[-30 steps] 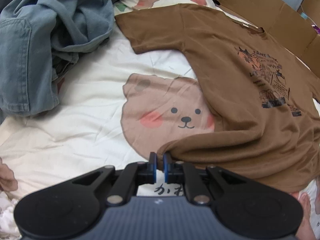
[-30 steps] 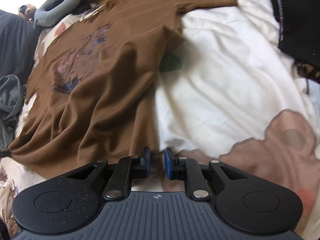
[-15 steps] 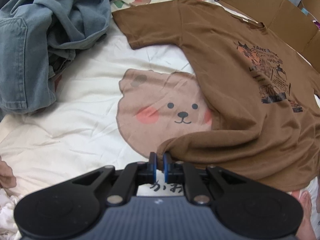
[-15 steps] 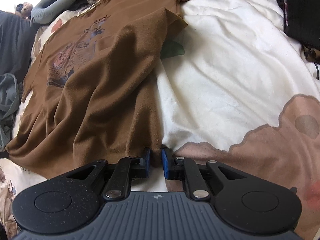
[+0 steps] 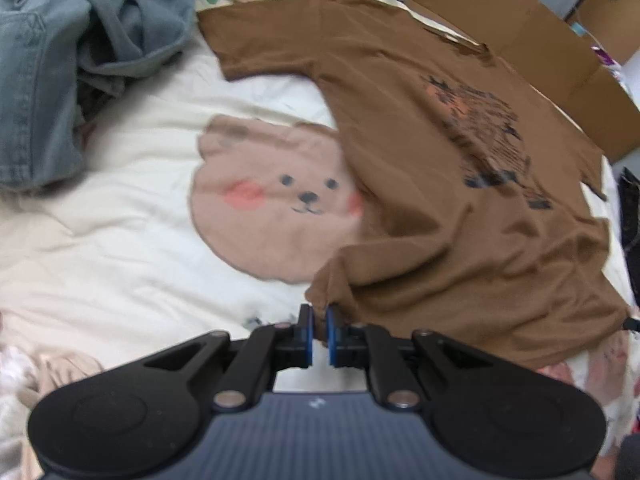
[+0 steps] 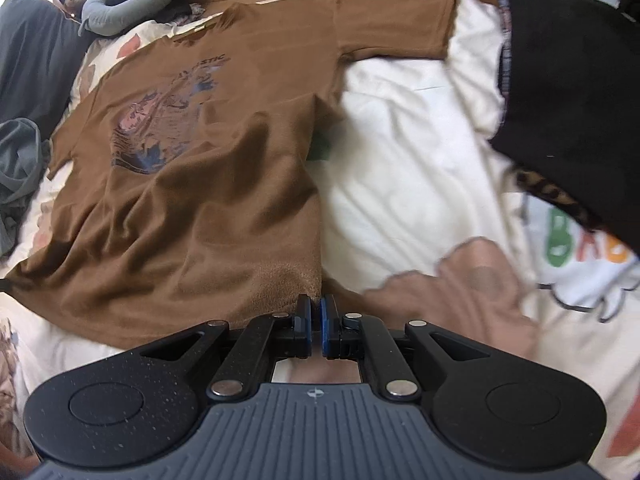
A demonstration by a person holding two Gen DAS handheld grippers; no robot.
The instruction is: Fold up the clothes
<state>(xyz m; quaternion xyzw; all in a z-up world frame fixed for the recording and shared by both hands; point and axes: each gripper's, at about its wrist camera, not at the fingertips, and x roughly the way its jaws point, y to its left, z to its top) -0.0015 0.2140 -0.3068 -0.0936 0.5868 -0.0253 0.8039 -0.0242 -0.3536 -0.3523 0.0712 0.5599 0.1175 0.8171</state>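
The blue-padded fingers of the left gripper are standing almost together, pinching the near left hem corner of the brown T-shirt in the narrow gap between them. The right gripper is doing the same at the opposite hem corner, its fingers drawn nearly together with the corner of brown cloth nipped between the pads.

The T-shirt is lying face up on a cream bedsheet, its printed graphic showing, the collar at the far end and the hem at the near end. In the left wrist view the hem corner is rising in a small peak from the sheet up to the pads, and the cloth behind it is wrinkling. One sleeve is stretching out flat toward the far left in that view; in the right wrist view the other sleeve is lying flat at the far right.

A bear face printed on the sheet is showing just left of the shirt's body. A heap of blue denim clothing is sitting at the far left, well apart from the shirt. Brown cardboard is standing along the far edge. In the right wrist view a black garment is lying at the right, apart from the shirt, and a grey pillow is resting at the far left.
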